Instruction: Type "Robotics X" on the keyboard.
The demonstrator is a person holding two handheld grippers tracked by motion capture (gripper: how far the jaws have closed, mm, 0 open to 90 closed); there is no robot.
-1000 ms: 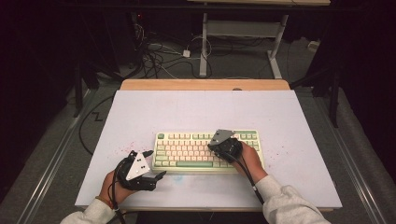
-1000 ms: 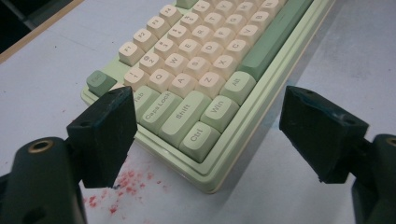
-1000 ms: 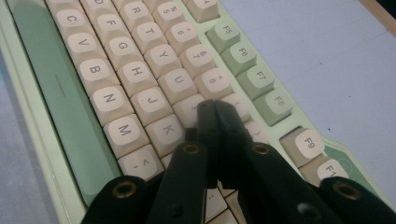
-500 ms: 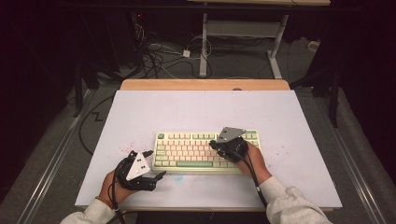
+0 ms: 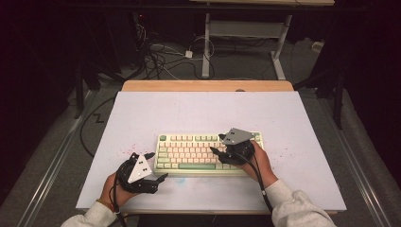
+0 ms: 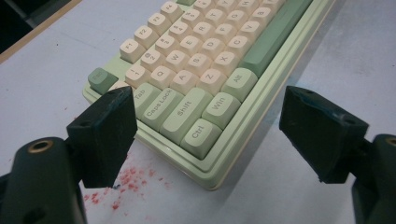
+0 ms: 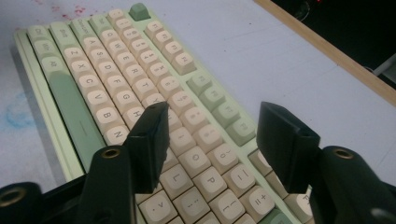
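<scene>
A pale green keyboard [image 5: 189, 152] with cream keys lies on the white mat, near the front middle. My left gripper [image 5: 158, 166] rests just off its front left corner, open with nothing between the jaws. In the left gripper view the Ctrl and Shift corner of the keyboard [image 6: 196, 107] lies ahead of the wide-apart left gripper [image 6: 208, 109]. My right gripper [image 5: 215, 144] is held over the right part of the keys, pointing left, also open and empty. In the right gripper view the keyboard's letter rows [image 7: 140, 70] run ahead of the right gripper [image 7: 212, 116].
The white mat [image 5: 198, 109] covers a wooden table whose far edge [image 5: 208, 85] shows as a tan strip. Red specks [image 5: 132, 149] mark the mat left of the keyboard, and a faint blue smudge [image 7: 18, 112] lies in front of it. Cables and desk legs [image 5: 208, 42] are beyond.
My right gripper has shifted slightly to the right and a little farther back over the keyboard. The left gripper and the keyboard have stayed put.
</scene>
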